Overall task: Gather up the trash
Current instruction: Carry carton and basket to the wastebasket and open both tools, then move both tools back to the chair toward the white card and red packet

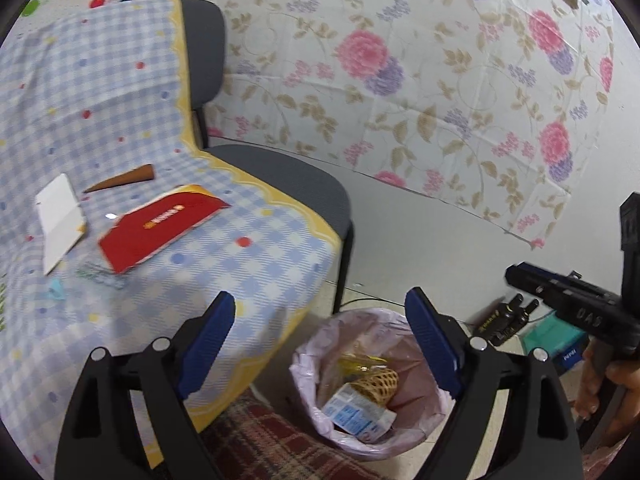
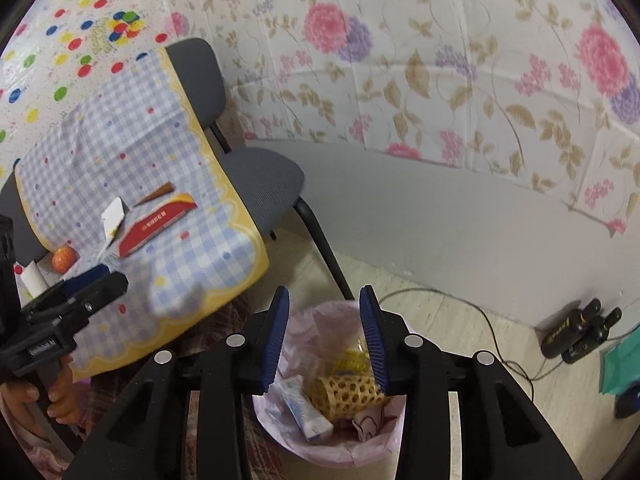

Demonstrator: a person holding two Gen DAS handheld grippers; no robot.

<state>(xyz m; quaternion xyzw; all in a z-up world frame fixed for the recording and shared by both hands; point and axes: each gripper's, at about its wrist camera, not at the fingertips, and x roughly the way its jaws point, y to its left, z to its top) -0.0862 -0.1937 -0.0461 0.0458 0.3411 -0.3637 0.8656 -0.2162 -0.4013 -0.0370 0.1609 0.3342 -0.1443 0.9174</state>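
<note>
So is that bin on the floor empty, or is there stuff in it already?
Partly filled. The bin with its pink liner already holds a blue-and-white carton, a yellow foam net and some yellow wrapping, with room left.

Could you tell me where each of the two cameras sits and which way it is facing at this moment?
Left wrist: sits on the left gripper, looking down past its open blue fingers at the trash bin and checked cloth; the right gripper shows at right.
Right wrist: sits on the right gripper, above the bin, open; the left gripper shows at left.
Shared: bin, red packet, grey chair, floral wall.
</note>
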